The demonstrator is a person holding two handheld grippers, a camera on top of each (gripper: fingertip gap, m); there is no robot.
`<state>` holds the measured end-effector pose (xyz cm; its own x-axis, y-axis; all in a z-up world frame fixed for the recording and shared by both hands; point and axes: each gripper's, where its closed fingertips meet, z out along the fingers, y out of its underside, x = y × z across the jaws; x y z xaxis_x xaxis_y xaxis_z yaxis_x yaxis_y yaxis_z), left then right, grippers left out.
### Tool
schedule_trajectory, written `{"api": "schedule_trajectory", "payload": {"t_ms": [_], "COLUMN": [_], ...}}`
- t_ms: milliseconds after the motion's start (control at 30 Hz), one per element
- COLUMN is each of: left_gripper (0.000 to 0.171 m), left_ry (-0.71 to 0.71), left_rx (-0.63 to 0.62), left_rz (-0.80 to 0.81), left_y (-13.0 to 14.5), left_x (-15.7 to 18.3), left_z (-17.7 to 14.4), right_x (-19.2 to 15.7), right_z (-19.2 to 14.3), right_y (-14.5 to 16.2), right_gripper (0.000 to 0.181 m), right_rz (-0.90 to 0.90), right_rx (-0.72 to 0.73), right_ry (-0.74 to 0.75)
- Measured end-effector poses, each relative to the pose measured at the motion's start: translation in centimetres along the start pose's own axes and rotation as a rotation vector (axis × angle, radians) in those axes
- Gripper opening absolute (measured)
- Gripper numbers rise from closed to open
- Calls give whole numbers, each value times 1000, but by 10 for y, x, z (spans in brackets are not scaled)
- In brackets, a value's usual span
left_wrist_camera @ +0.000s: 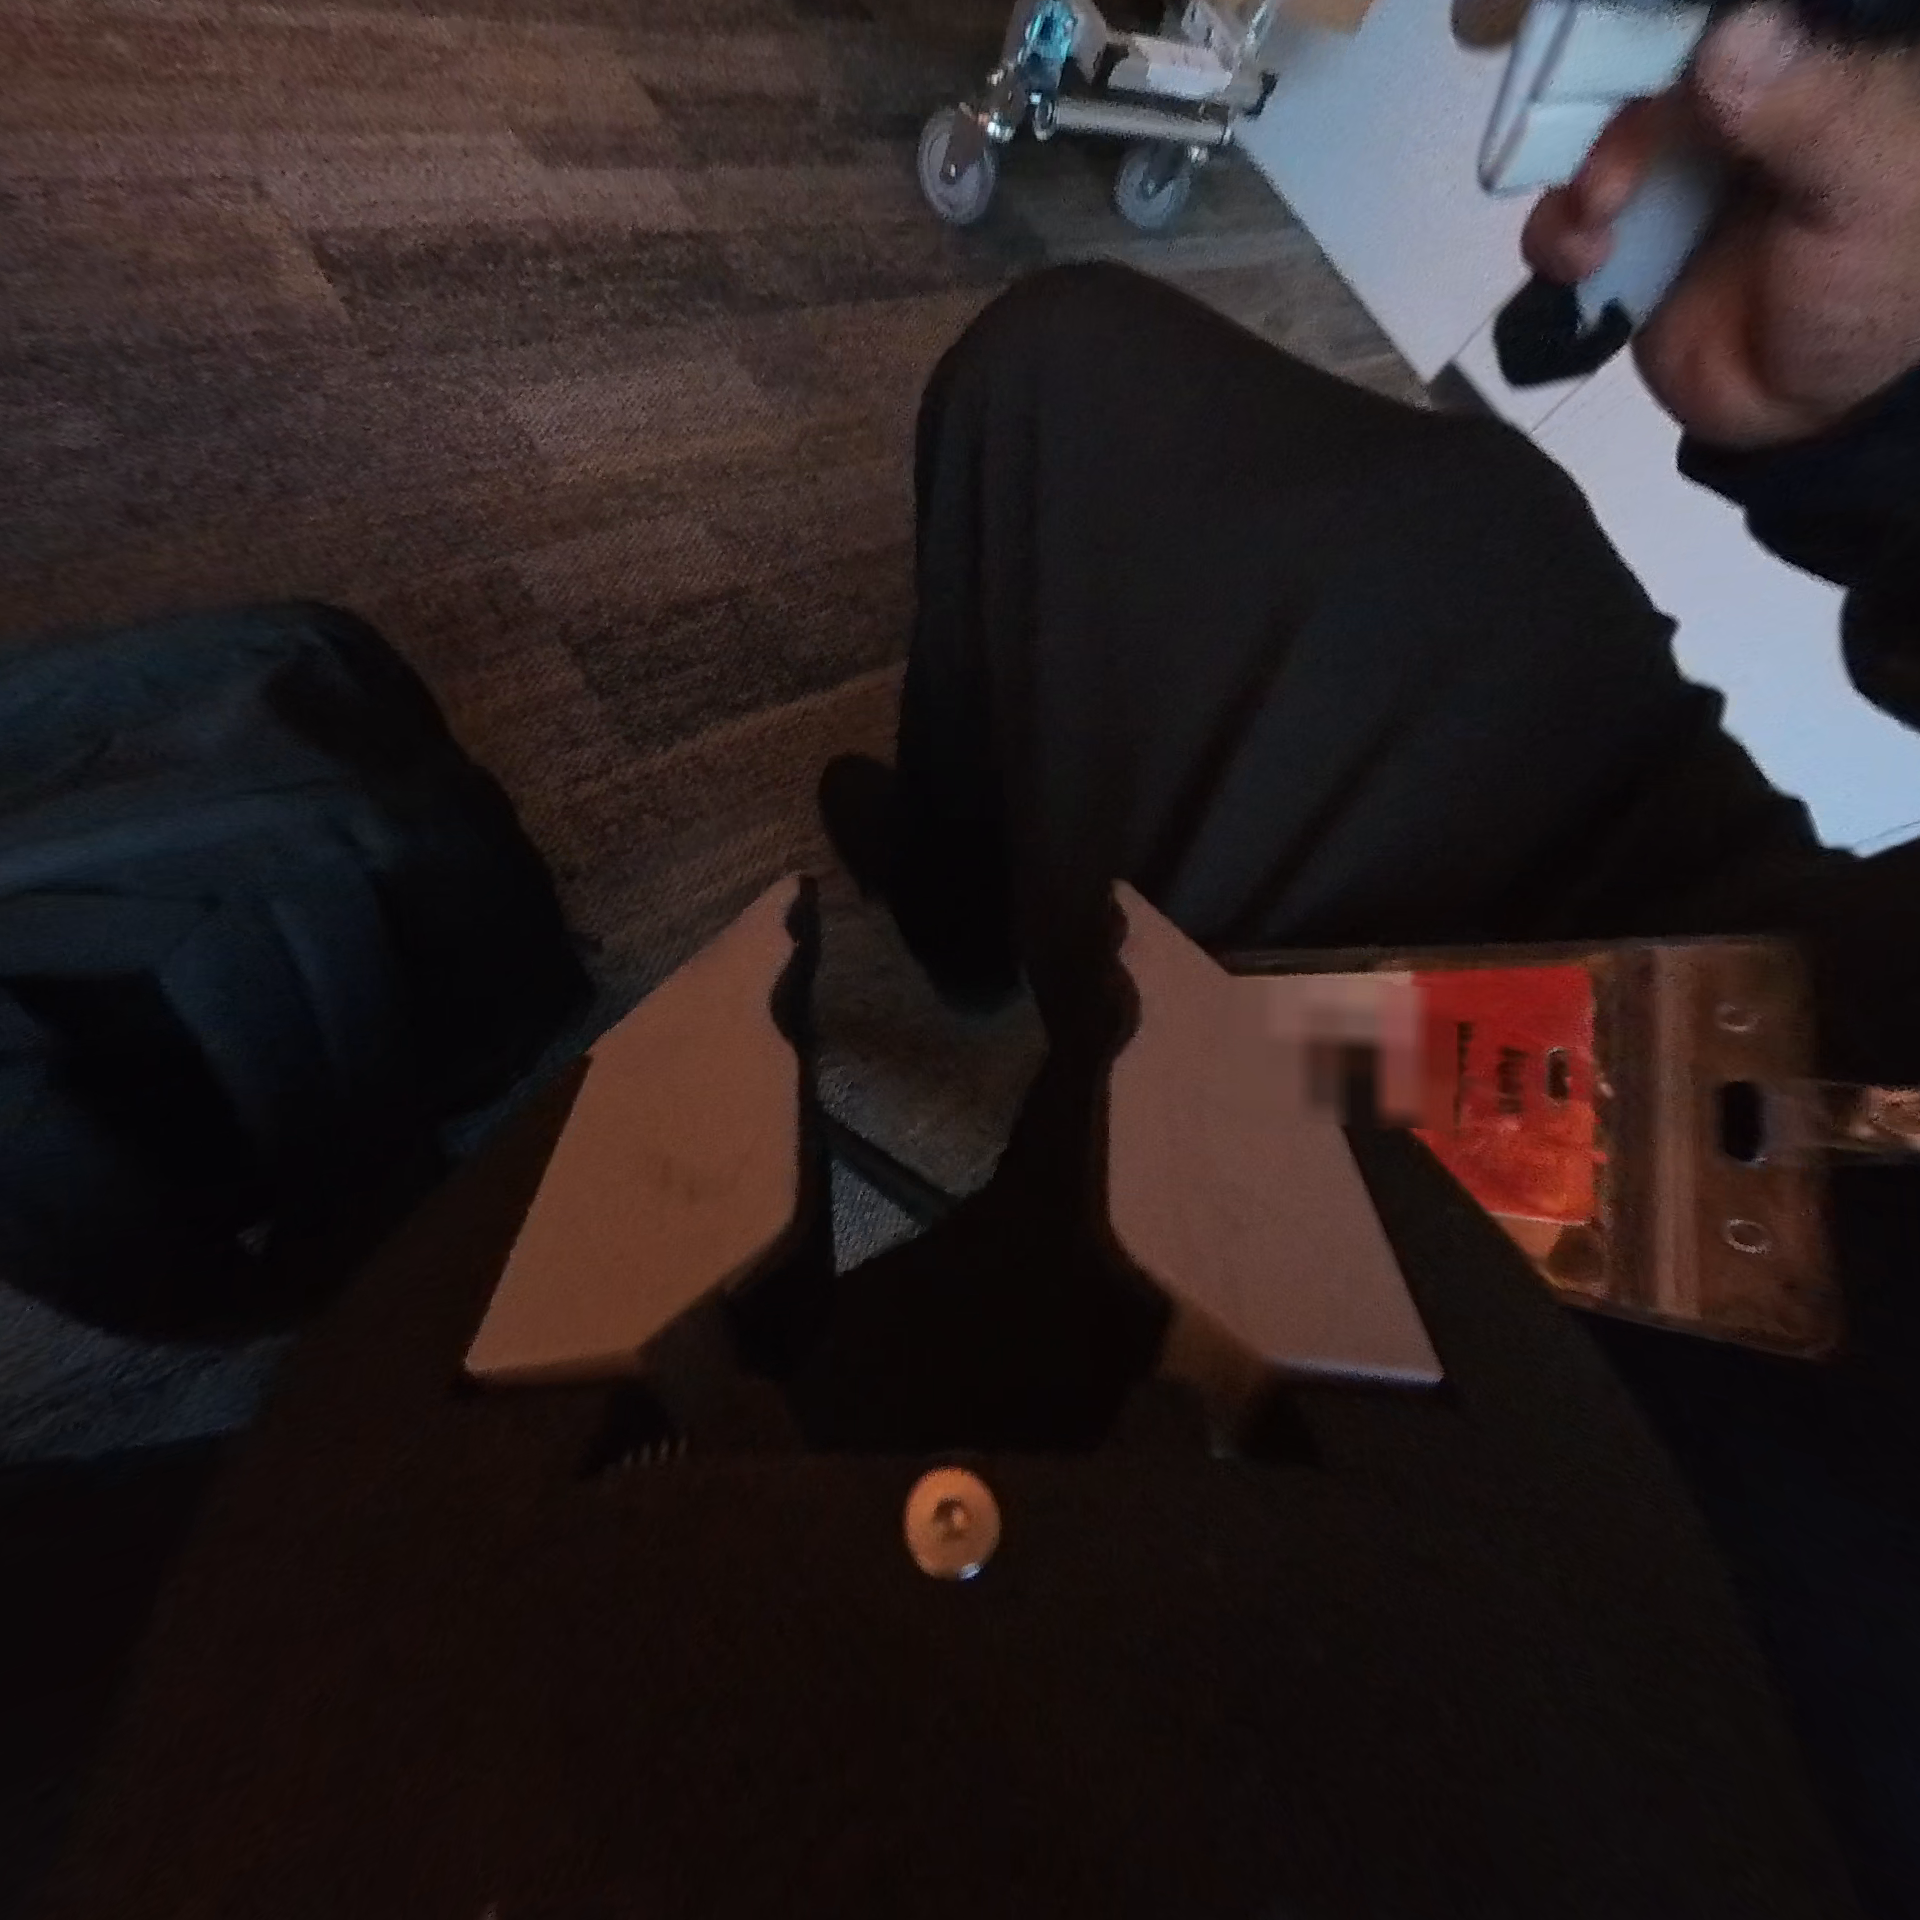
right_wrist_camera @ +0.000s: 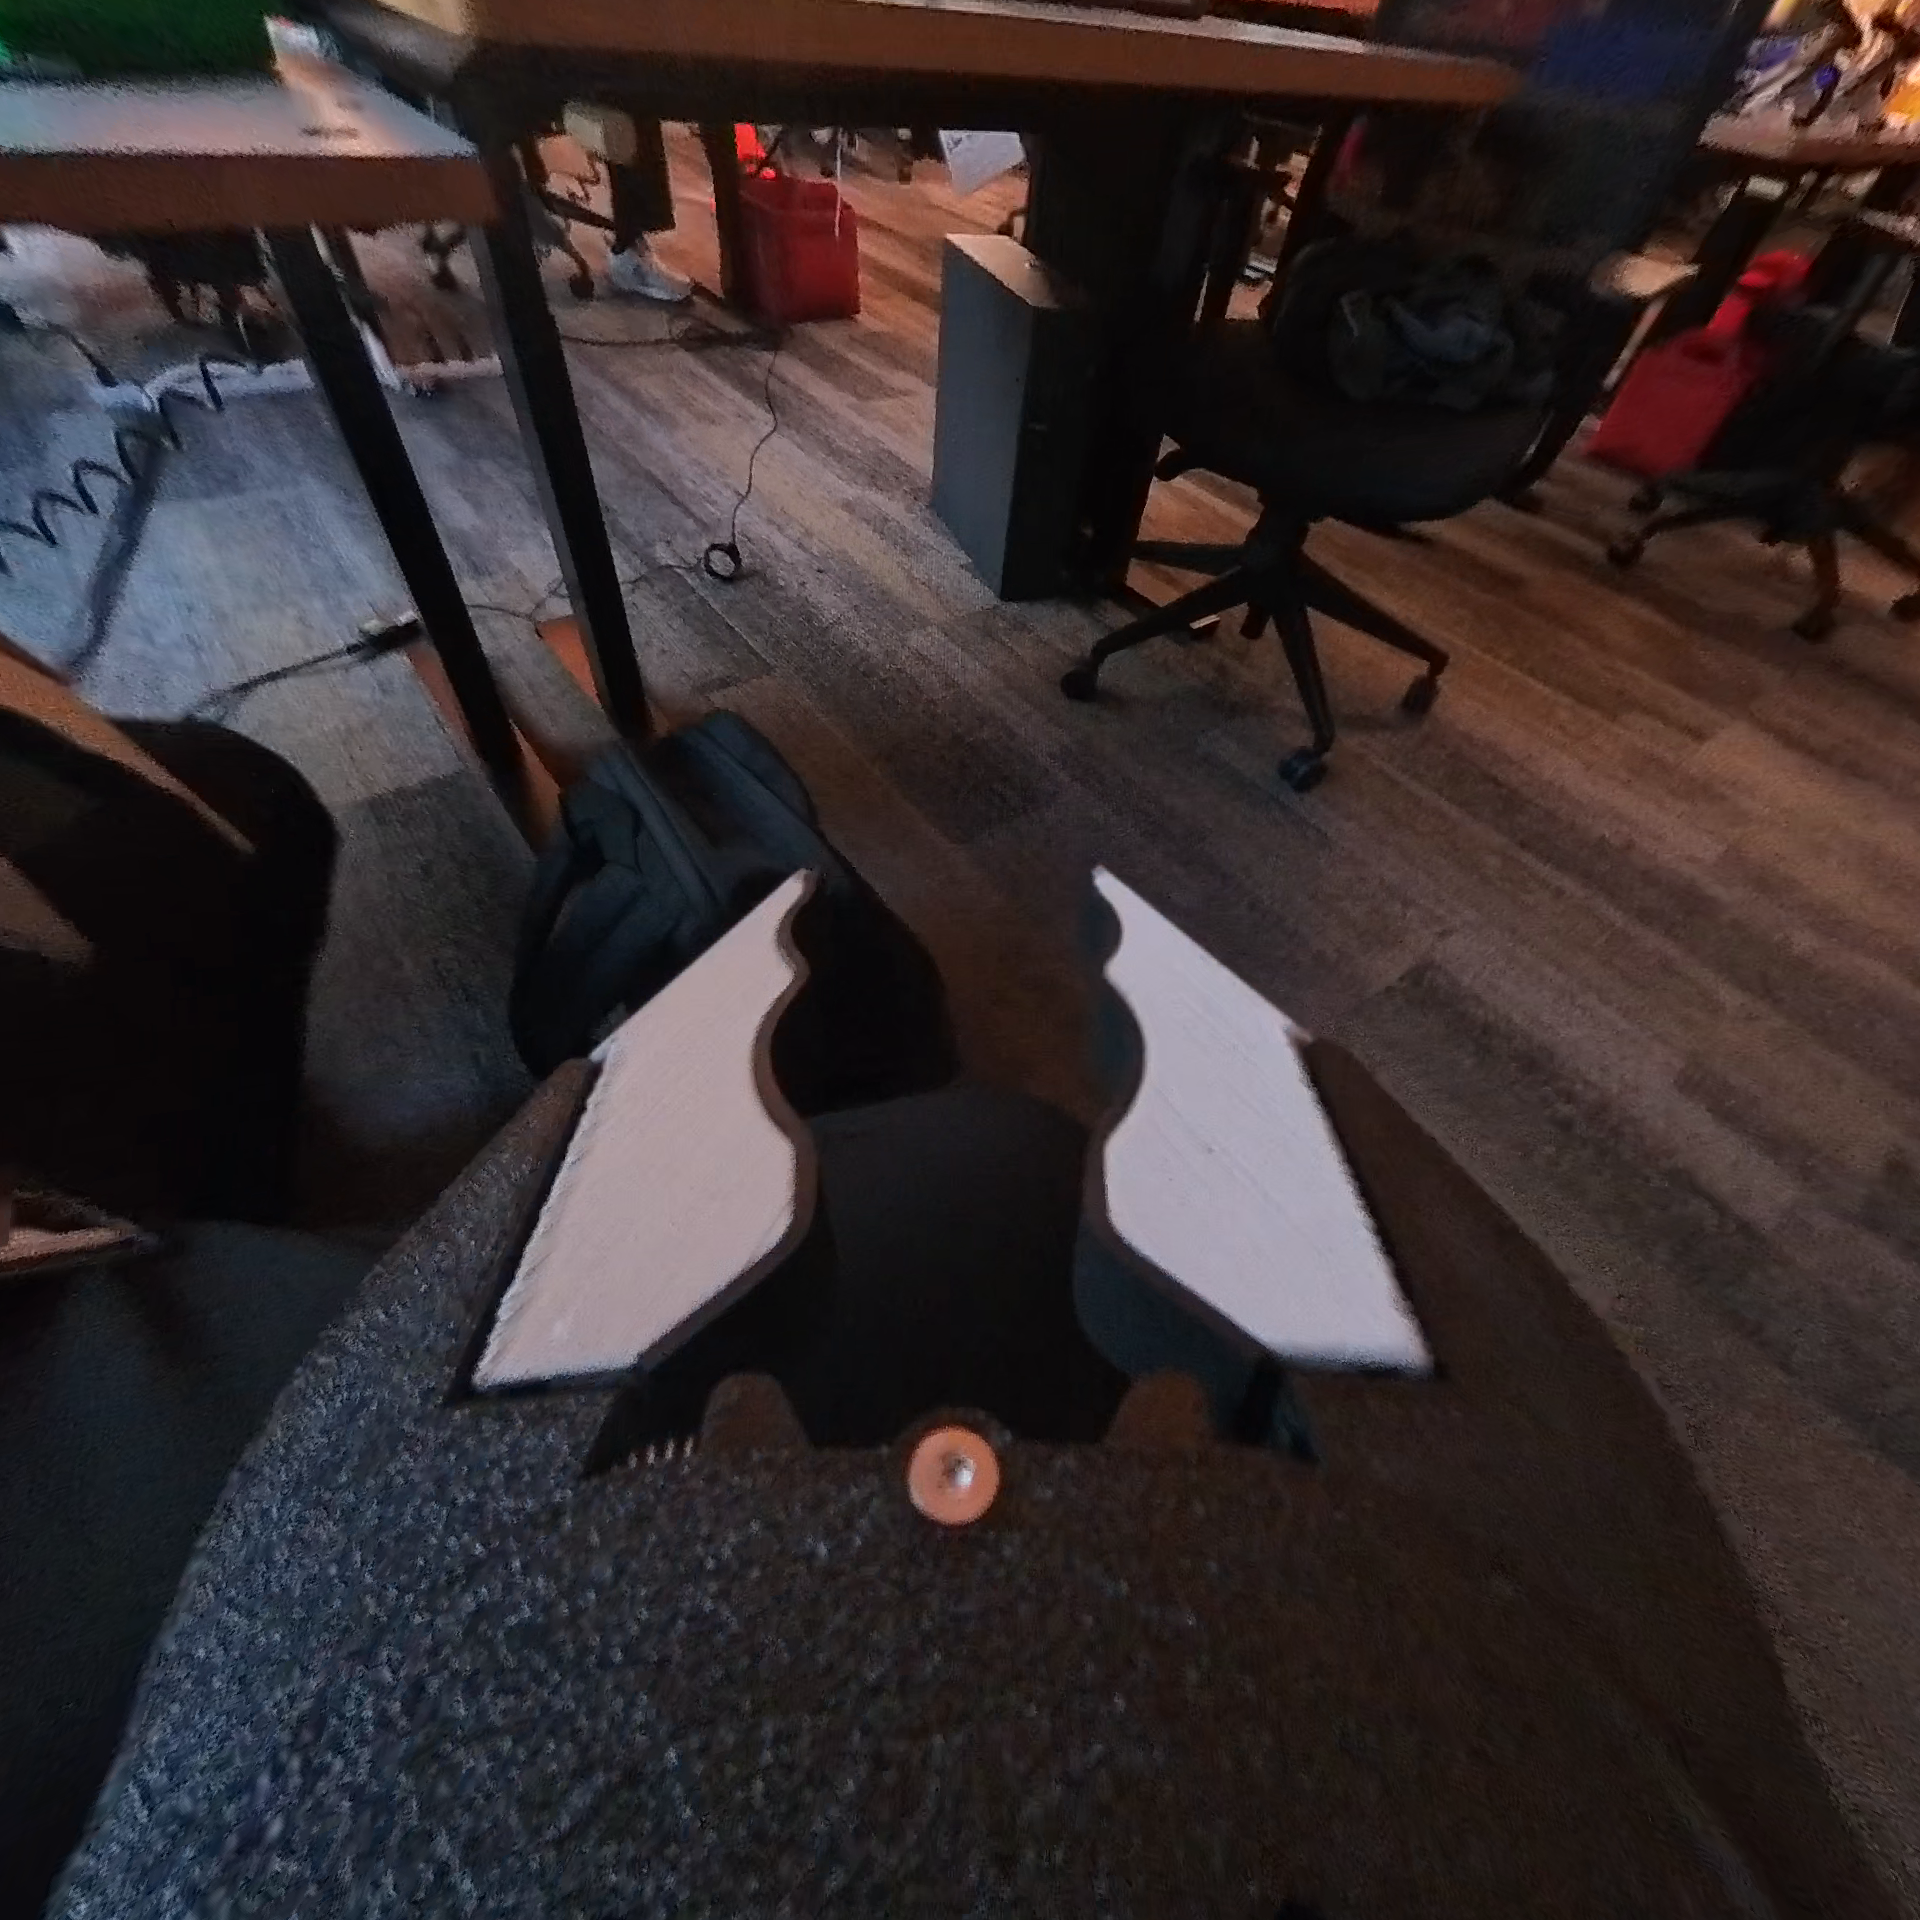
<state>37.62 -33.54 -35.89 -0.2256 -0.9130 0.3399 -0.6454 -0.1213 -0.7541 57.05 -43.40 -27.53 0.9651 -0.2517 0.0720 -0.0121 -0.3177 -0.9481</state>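
2 grippers show, and we take each view in turn. In the left wrist view, our left gripper (left_wrist_camera: 961, 914) has its jaws spread with nothing between them; past their tips lie a person's dark-trousered leg (left_wrist_camera: 1226, 644) and the carpet floor (left_wrist_camera: 468, 343). Left of the jaws sits a dark bag (left_wrist_camera: 239, 935); right of them an orange badge holder (left_wrist_camera: 1507, 1101); far up and right, a hand (left_wrist_camera: 1725, 239) grips a white handle. In the right wrist view, our right gripper (right_wrist_camera: 951, 914) likewise holds its jaws apart and empty. Just beyond the left jaw rests a black backpack (right_wrist_camera: 665, 862); farther ahead stand a counter (right_wrist_camera: 987, 52) and an office chair (right_wrist_camera: 1351, 447).
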Motion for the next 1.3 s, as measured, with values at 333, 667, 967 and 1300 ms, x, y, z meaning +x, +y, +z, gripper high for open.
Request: {"api": "schedule_trajectory", "payload": {"t_ms": [333,667,967,1300], "left_gripper": [47,11,0,0], "left_ry": [128,319,-333,-176], "left_rx": [-63,-141,289,265], "left_rz": [26,-133,-97,-185], "left_y": [-24,-69,-151,-185], "left_x": [-41,-61,-103,-170], "left_z": [91,91,-116,-68], "right_x": [58,104,72,7], "right_z": [33,137,158,235], "right_y": [46,-34,-205,-350], "right_gripper": [38,24,25,25], "right_rz": [106,136,152,104], "right_rx": [-28,-177,-340,-359], "right_ry": [100,167,52,-33]}}
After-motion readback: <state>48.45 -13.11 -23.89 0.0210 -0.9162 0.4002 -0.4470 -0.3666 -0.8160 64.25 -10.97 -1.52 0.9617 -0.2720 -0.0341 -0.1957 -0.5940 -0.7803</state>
